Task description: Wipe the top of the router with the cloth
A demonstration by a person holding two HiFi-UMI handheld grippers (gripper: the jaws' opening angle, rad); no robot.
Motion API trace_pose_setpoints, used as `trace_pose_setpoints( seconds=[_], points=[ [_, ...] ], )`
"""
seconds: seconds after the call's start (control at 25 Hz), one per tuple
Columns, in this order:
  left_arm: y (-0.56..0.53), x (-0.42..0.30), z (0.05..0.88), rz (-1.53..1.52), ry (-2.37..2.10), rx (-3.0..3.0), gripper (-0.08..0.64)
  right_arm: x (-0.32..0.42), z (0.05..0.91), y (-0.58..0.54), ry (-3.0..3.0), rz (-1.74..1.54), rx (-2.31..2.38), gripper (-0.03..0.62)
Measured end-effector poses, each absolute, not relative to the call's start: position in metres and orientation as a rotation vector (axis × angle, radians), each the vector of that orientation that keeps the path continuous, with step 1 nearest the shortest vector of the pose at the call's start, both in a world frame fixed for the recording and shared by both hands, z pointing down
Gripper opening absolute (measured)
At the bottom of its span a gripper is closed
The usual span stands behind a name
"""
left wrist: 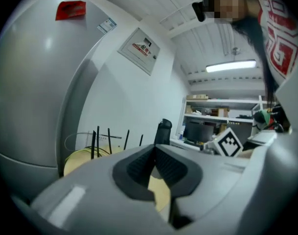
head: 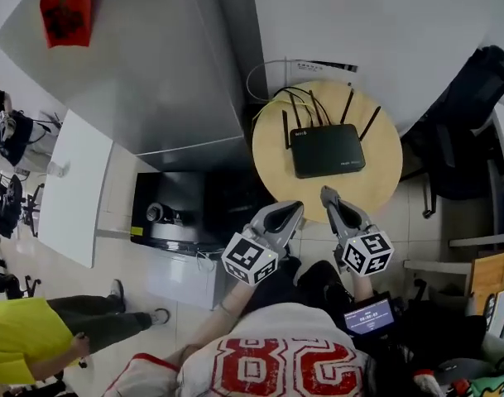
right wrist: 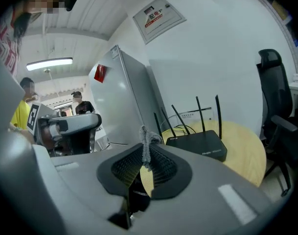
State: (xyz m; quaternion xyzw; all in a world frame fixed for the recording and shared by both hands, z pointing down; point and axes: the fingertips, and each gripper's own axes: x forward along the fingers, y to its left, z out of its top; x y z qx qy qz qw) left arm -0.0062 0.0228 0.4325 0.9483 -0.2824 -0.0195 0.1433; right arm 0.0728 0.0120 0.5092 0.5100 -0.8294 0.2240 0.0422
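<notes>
A black router [head: 328, 150] with several upright antennas lies on the round wooden table [head: 376, 184]. My right gripper [head: 328, 195] hovers over the table's near edge, short of the router. In the right gripper view the router [right wrist: 200, 143] lies ahead and to the right, and the right gripper [right wrist: 145, 151] is shut on a thin fold of grey cloth [right wrist: 146, 140] that pokes up between its pads. My left gripper [head: 294, 209] hangs just off the table's near-left edge. Seen in its own view, the left gripper [left wrist: 155, 148] is shut with nothing held. Only the router's antennas [left wrist: 97, 142] show there.
A tall grey refrigerator [head: 152, 73] with a red paper [head: 67, 15] stands left of the table. A black office chair [head: 475, 122] is at the right. A black box [head: 170, 211] sits on the floor at the left, near a white table [head: 74, 188] and a person in yellow [head: 32, 350].
</notes>
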Motion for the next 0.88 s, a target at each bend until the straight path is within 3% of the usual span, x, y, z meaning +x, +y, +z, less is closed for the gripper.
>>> trace_pose_setpoints(
  seconds=[0.52,0.88],
  points=[
    [-0.036,-0.042,0.465,0.013,-1.043,2.552,0.000,0.060,0.561,-0.127,-2.509,0.706,1.253,0.035],
    [-0.052,-0.065,0.480,0.029,-1.231,2.408,0.000,0.036,0.616,-0.201,-2.384,0.505,0.941,0.035]
  ],
)
